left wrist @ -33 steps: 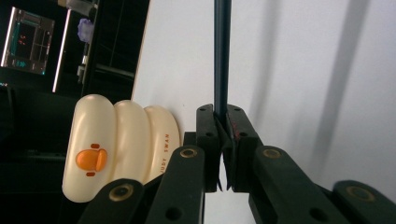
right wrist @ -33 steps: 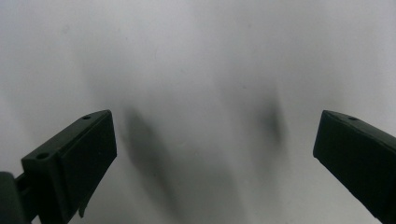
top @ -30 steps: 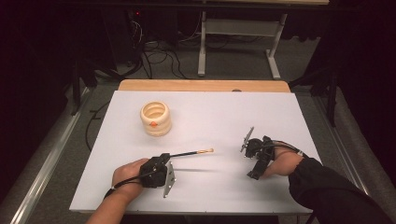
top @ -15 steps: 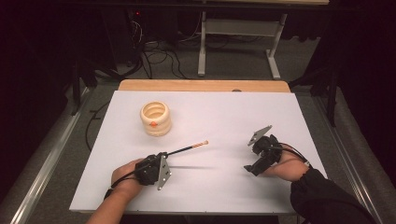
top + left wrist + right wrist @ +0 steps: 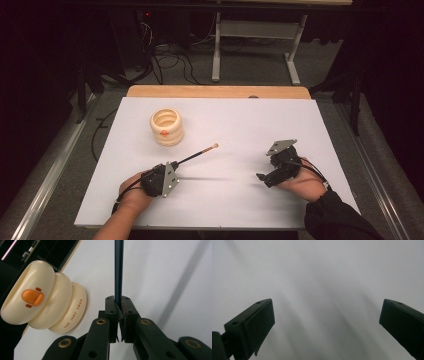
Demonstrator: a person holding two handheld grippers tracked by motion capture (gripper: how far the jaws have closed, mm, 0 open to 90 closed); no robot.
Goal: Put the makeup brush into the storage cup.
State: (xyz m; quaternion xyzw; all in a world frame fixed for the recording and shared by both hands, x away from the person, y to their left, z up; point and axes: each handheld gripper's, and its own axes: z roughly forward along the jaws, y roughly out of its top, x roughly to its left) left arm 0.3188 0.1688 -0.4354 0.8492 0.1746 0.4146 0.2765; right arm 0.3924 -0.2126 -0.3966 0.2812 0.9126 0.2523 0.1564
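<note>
While clamped, the brush [image 5: 197, 153] now points higher.

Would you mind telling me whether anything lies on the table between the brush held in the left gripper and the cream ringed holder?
Nothing visible does. The left gripper is shut on the brush, and only bare white table lies between its tip and the holder.
</note>
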